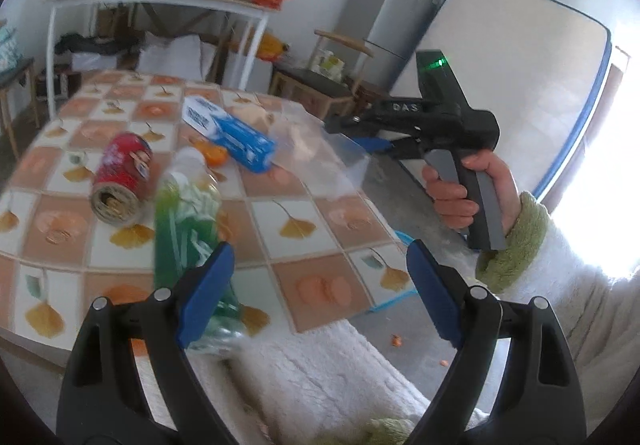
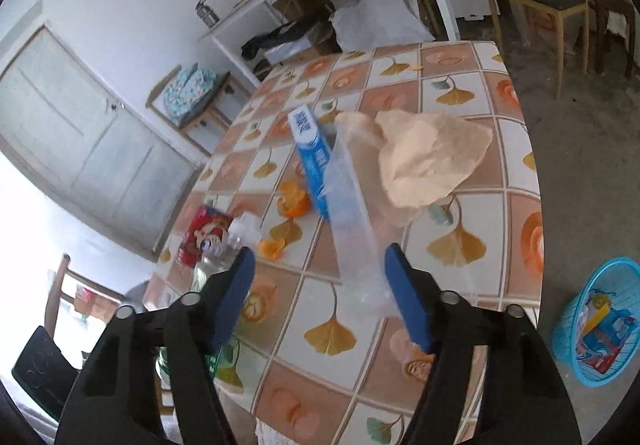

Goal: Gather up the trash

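Observation:
Trash lies on a tiled table [image 1: 304,257]: a green plastic bottle [image 1: 188,229], a red can [image 1: 122,179] on its side, a blue-white box [image 1: 230,133], orange peel [image 2: 294,203], a crumpled beige paper [image 2: 428,159] and a clear plastic strip [image 2: 354,229]. My left gripper [image 1: 320,293] is open, its left finger beside the bottle's lower end. My right gripper [image 2: 320,297] is open above the table, with the clear strip's near end between its fingers. The right gripper also shows in the left wrist view [image 1: 348,125], over the table's right edge.
A blue basket [image 2: 596,321] holding wrappers stands on the floor right of the table. A white shelf table [image 1: 160,1] with pots, chairs [image 2: 536,1] and a fridge [image 1: 388,17] stand behind. My white sleeve [image 1: 328,377] is below the left gripper.

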`<action>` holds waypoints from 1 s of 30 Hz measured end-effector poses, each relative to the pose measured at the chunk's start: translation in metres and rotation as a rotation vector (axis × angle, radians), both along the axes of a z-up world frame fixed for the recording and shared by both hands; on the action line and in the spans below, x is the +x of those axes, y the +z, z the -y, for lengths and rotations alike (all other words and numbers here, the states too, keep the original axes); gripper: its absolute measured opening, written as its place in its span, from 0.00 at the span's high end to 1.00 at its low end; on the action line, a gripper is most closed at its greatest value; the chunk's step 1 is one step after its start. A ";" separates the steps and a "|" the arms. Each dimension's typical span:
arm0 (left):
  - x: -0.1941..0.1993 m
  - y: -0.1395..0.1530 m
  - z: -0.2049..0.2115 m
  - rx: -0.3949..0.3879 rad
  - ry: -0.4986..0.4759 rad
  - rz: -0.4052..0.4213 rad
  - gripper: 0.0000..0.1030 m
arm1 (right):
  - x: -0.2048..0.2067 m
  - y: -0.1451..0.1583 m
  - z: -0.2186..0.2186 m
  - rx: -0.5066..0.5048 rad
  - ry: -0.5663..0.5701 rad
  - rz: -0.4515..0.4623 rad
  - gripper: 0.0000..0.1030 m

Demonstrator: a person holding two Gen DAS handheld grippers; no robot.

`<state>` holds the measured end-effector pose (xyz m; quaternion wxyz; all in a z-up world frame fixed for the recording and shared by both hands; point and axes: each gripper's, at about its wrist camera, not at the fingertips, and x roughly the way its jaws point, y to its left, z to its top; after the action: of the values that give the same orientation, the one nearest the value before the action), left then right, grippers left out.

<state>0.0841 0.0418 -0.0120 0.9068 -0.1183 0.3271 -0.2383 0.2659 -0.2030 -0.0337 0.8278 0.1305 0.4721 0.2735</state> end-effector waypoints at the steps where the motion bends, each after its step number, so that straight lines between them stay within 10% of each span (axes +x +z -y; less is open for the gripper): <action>1: 0.001 -0.002 0.001 -0.002 -0.006 -0.006 0.19 | -0.004 0.000 -0.004 -0.016 0.006 -0.003 0.46; 10: -0.002 -0.009 -0.001 -0.022 -0.008 -0.012 0.19 | -0.028 0.000 -0.032 -0.102 0.056 -0.044 0.88; 30: -0.007 -0.011 -0.019 -0.050 0.014 -0.016 0.19 | -0.105 0.009 -0.076 -0.086 0.201 -0.085 0.94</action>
<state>0.0772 0.0604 -0.0230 0.9026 -0.1452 0.3273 -0.2390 0.1605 -0.1266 -0.0245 0.7802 0.0583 0.5288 0.3291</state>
